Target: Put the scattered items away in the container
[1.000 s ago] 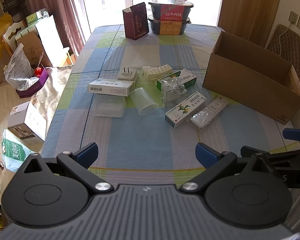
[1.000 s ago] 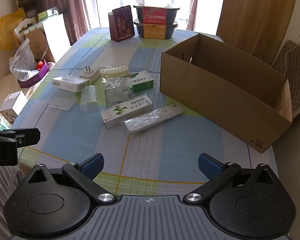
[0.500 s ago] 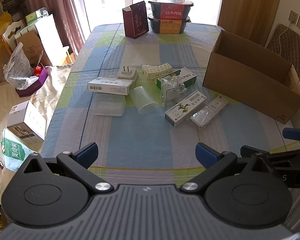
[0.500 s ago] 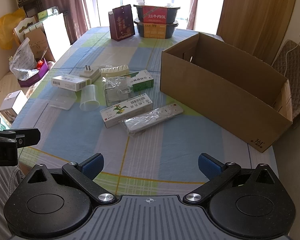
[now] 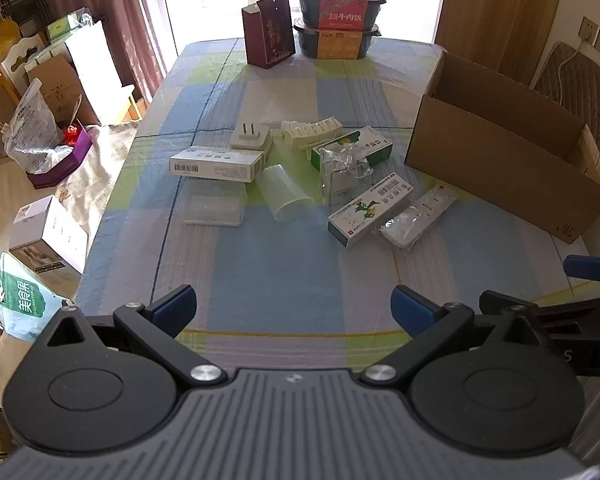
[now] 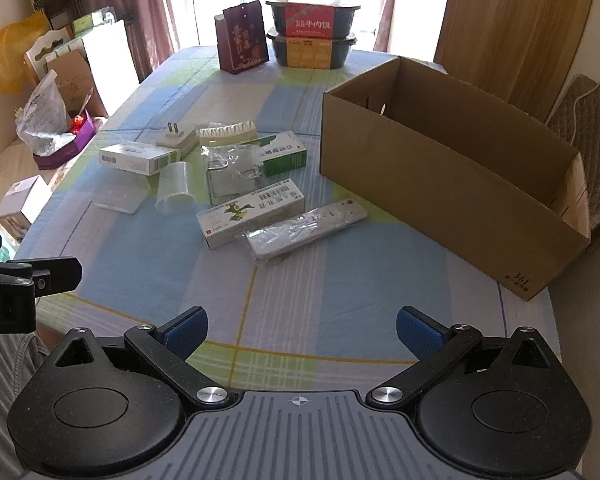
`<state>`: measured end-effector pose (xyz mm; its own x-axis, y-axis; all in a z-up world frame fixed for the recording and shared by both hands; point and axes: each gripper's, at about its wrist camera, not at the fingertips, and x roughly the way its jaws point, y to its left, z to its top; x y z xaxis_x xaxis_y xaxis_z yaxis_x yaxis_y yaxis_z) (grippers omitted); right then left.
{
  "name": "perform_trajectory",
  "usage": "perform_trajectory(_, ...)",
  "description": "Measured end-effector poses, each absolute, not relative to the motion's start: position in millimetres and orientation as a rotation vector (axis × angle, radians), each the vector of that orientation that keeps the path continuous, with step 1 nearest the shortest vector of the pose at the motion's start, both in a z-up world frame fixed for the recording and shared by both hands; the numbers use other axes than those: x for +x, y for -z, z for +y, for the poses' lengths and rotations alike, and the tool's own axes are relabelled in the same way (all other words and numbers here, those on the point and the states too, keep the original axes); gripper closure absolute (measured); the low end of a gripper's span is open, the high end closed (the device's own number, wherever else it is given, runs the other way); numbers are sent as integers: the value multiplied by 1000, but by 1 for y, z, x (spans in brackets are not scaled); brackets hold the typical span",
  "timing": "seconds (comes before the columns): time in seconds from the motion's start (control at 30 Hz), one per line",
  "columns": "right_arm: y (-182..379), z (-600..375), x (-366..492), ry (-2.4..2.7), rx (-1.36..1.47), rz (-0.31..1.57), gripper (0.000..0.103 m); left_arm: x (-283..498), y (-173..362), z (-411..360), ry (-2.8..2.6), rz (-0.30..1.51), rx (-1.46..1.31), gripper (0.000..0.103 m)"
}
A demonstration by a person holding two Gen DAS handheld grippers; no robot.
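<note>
While both tools hang over the near edge of the table point(image 5: 284, 280), neither has hold of anything: the left gripper point(image 5: 294, 308) has its blue-padded jaws spread wide with only cloth between them, and the right gripper point(image 6: 302, 330) is spread just as wide and empty. The cardboard box point(image 6: 452, 184) stands open-topped on the right side of the table, and as far as its inside shows, nothing lies in it. The scattered items sit in a loose cluster left of it, apart from the box. Nearest the box lies a remote control point(image 6: 306, 228) in a clear wrapper, just beside a white medicine carton point(image 6: 252, 214) with a green plant print. Behind them a crumpled clear packet point(image 6: 232, 172) rests against a green-and-white carton point(image 6: 282, 154). Further left a clear cup point(image 6: 176, 192) lies on its side, near a flat clear lid point(image 6: 118, 198), a white barcode carton point(image 6: 138, 158), a white plug adapter point(image 6: 174, 138) and a white brush point(image 6: 226, 134). At the far end stand a maroon bag point(image 6: 242, 42) and two stacked food bowls point(image 6: 312, 34)
</note>
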<state>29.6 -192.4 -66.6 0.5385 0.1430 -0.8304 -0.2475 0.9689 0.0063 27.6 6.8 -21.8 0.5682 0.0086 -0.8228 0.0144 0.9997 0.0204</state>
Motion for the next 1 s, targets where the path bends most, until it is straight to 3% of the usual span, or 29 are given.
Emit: perform_trajectory(1.0,108,-186,80,-205,-92,1076,0,76,79,26,38,1108,1,1)
